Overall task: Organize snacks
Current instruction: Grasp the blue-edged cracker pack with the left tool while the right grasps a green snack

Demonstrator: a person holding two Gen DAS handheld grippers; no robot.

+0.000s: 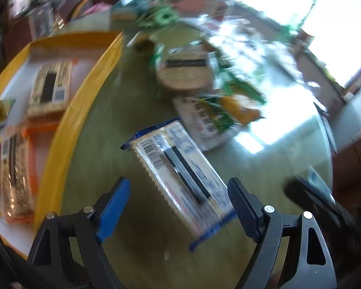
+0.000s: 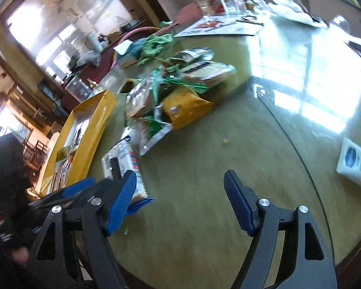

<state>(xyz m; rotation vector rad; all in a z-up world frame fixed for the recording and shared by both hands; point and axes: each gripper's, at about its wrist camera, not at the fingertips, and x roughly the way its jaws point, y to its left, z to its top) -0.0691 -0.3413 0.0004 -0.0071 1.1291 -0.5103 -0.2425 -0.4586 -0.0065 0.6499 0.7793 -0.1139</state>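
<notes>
A blue-edged cracker packet (image 1: 180, 168) lies flat on the green table, just ahead of and between the fingers of my open left gripper (image 1: 180, 207); it also shows in the right wrist view (image 2: 125, 166). A yellow cardboard box (image 1: 67, 125) at the left holds several snack packets (image 1: 51, 86). A pile of loose snack packets (image 1: 204, 91) lies beyond the cracker packet. My right gripper (image 2: 180, 202) is open and empty above bare table, to the right of the cracker packet. The left gripper (image 2: 77, 190) shows at its left.
The round table's glass top (image 2: 300, 96) reflects bright windows. A white sachet (image 2: 356, 166) lies near the right edge. Papers, bottles and a green cloth (image 2: 156, 43) crowd the far side. A small crumb (image 2: 226, 141) lies mid-table.
</notes>
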